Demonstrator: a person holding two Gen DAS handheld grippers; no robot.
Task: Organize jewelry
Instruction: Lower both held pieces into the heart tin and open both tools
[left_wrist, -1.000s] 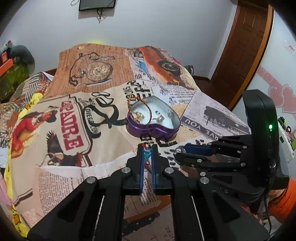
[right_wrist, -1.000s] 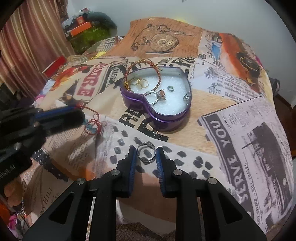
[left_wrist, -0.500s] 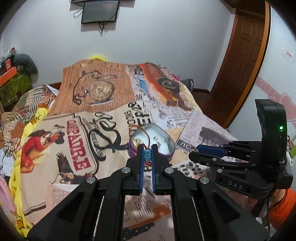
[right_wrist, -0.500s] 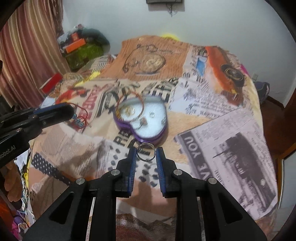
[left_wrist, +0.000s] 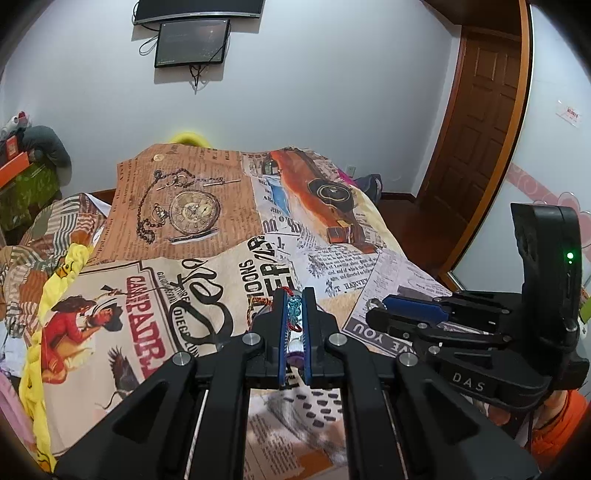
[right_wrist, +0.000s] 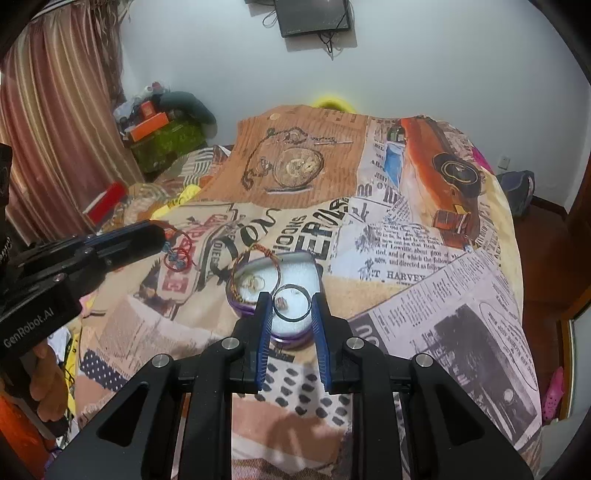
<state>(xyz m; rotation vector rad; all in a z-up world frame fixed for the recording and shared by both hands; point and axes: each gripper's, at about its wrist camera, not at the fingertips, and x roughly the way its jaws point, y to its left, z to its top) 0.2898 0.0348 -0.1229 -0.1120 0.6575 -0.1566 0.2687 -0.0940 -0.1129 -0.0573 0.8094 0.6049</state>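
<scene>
My left gripper (left_wrist: 294, 295) is shut on a red cord bracelet with a teal bead (left_wrist: 293, 312), held above the bed; it also shows in the right wrist view (right_wrist: 177, 254). My right gripper (right_wrist: 290, 301) is shut on a silver ring (right_wrist: 291, 302), held above the purple heart-shaped tin (right_wrist: 255, 280). The tin holds several rings and a braided bracelet (right_wrist: 258, 254) draped over its rim. In the left wrist view the tin is mostly hidden behind my fingers (left_wrist: 295, 356).
A printed bedspread (right_wrist: 406, 240) covers the bed. Clutter and boxes (right_wrist: 159, 129) sit at the far left by a curtain. A wooden door (left_wrist: 480, 129) stands at the right. A screen (left_wrist: 190, 42) hangs on the wall.
Both grippers have risen away from the bedspread with their jewelry. The tin now appears smaller and lower, directly behind the right gripper's fingertips.
</scene>
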